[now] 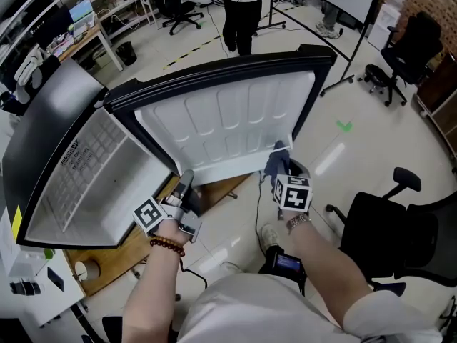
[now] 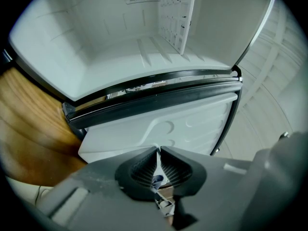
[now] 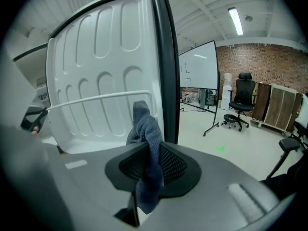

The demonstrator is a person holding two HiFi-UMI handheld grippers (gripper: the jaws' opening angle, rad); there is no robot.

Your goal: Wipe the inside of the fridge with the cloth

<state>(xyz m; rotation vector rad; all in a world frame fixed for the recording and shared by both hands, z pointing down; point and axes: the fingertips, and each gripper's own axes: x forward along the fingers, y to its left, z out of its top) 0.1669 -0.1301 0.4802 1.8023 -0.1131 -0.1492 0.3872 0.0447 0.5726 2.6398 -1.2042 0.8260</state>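
A small white fridge [image 1: 86,170] stands open on a wooden top, and its white cavity [image 2: 120,47] fills the top of the left gripper view. Its door [image 1: 228,120] is swung wide, showing a moulded inner liner [image 3: 96,71] with a thin white rail [image 3: 96,100]. My right gripper [image 3: 153,146] is shut on a blue-grey cloth [image 3: 147,129], which pokes up between the jaws close to the door's free edge. In the head view the cloth [image 1: 276,161] sits at the door's lower right corner. My left gripper [image 2: 159,150] is shut with nothing in it, just below the door's lower edge [image 2: 183,124].
A wire shelf [image 2: 178,13] leans upright inside the fridge. The wooden top [image 2: 24,129] lies left of the door. A black office chair [image 1: 400,227] is close on my right, and another [image 1: 400,56] stands farther off. A person [image 1: 239,13] stands behind the fridge by a whiteboard [image 3: 197,71].
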